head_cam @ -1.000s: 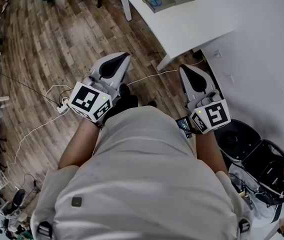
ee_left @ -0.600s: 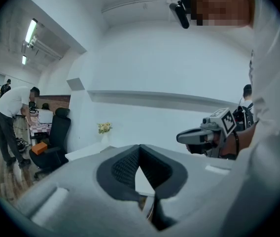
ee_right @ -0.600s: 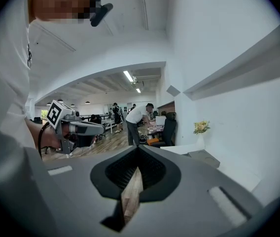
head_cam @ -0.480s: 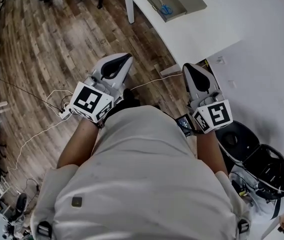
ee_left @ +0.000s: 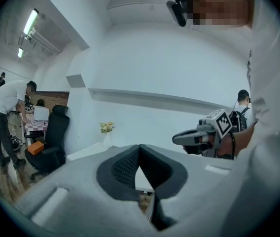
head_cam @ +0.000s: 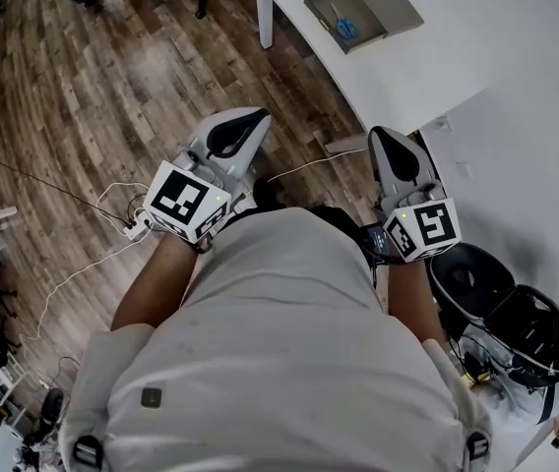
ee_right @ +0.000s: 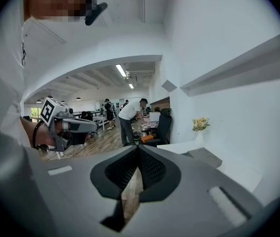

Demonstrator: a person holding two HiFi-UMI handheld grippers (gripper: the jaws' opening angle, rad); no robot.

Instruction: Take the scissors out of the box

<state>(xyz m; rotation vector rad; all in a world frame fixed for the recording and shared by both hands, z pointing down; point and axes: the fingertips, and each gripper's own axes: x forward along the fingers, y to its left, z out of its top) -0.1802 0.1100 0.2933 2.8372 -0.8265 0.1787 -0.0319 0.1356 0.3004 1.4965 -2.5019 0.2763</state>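
- The left gripper (head_cam: 256,119) and the right gripper (head_cam: 380,136) are smooth grey moulded shells with black ribbed pads, each carrying a cube of black-and-white square markers.
- In each gripper view the two pads meet at their tips and leave only a narrow wedge-shaped slit behind them. Both pairs of jaws are together and nothing is between them.
- In the head view the shallow grey-green rectangular box (head_cam: 341,16) lies open on the smooth white table (head_cam: 437,57), at about 1 o'clock from the grippers and well apart from them. Its flat lid (head_cam: 388,1) lies touching its 2 o'clock side.
- The blue-handled scissors (head_cam: 344,29) lie flat inside the box. Their long axis runs roughly from 11 o'clock to 5 o'clock, with the blue loops at the 5 o'clock end, nearer the person. The blades show only as a thin pale line, too small to tell whether they are parted.
- In the right gripper view the box appears nearly edge-on at 3 o'clock, so its inside and the scissors are hidden.
- The brown plank floor (head_cam: 93,96) has a streaked wood grain, and a thin white cable (head_cam: 83,264) trails across it.
- The person's pale shirt (head_cam: 279,362) fills the lower part of the head view and covers both upper arms.
- A round black bin (head_cam: 471,278) stands at 4 o'clock, partly behind the right forearm.
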